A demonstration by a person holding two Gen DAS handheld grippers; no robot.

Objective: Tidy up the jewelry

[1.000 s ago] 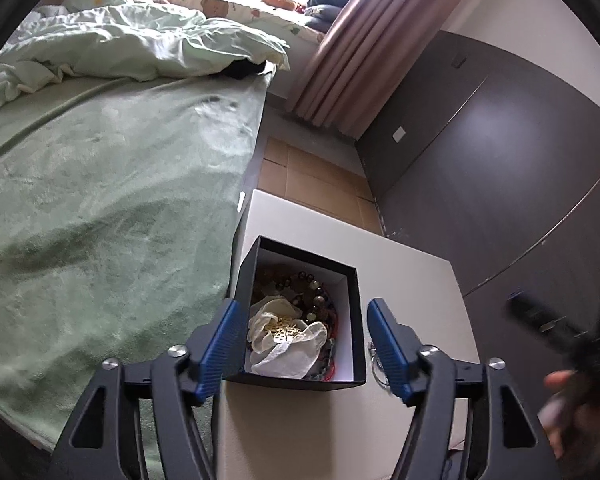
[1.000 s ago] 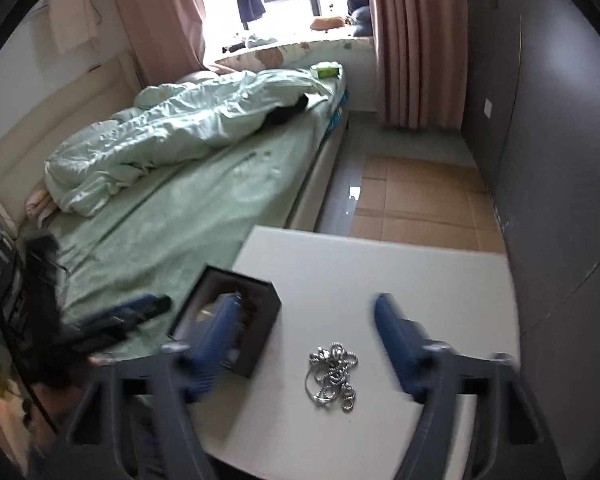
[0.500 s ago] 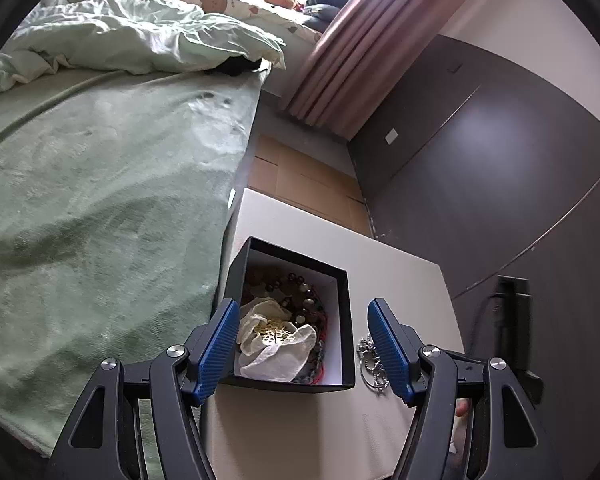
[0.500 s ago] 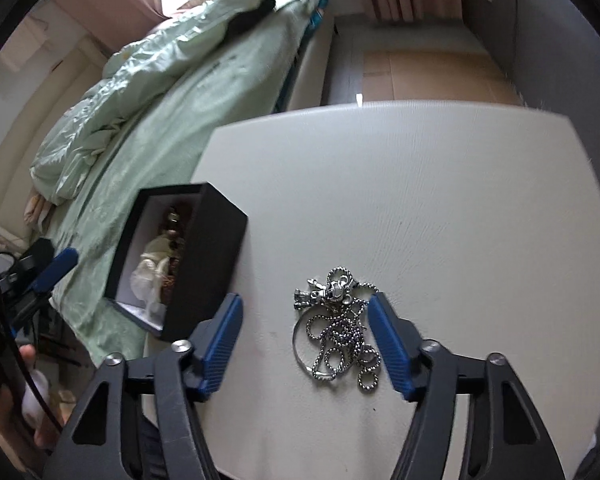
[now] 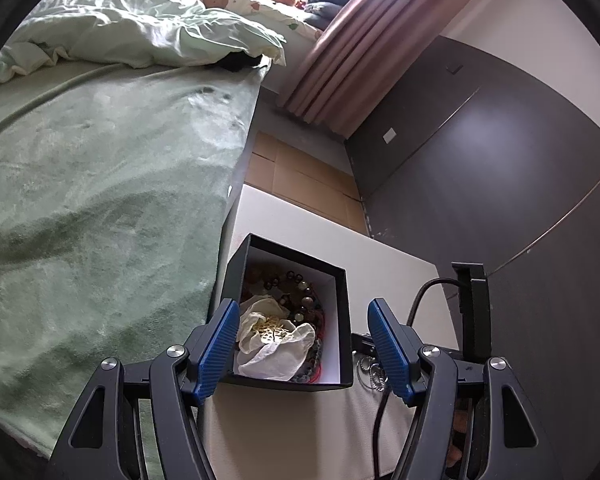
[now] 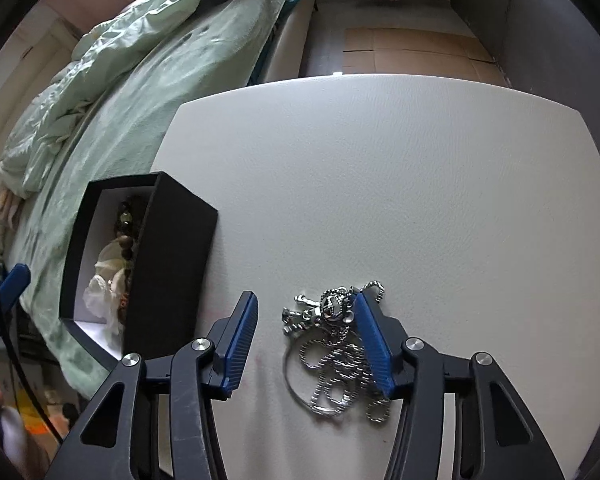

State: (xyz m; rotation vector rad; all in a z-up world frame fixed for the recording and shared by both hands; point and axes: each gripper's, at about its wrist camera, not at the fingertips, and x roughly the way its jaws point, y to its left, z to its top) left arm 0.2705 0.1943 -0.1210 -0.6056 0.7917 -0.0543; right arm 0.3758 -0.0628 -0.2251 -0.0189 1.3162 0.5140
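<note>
A black jewelry box (image 5: 342, 304) stands open on the white table (image 5: 300, 432), holding bead bracelets (image 5: 300, 288) and a white pouch (image 5: 272, 340). My left gripper (image 5: 304, 344) is open, its jaws on either side of the box's near end. A tangled silver chain with a ring and pendant (image 6: 332, 348) lies on the table (image 6: 380, 180) right of the box (image 6: 168, 256). My right gripper (image 6: 308, 340) is open, low over the chain, which lies between its jaws. The chain also shows in the left wrist view (image 5: 370, 372).
A bed with a green blanket (image 5: 92, 208) runs along the table's left side. A dark wall panel (image 5: 480, 184) stands on the right. The right gripper's body and cable (image 5: 472, 312) show at the right of the left wrist view. Tan floor (image 6: 412, 52) lies beyond the table.
My right gripper has dropped toward the table and closed in on the silver chain, which now lies between its jaws. My left gripper has stayed around the box.
</note>
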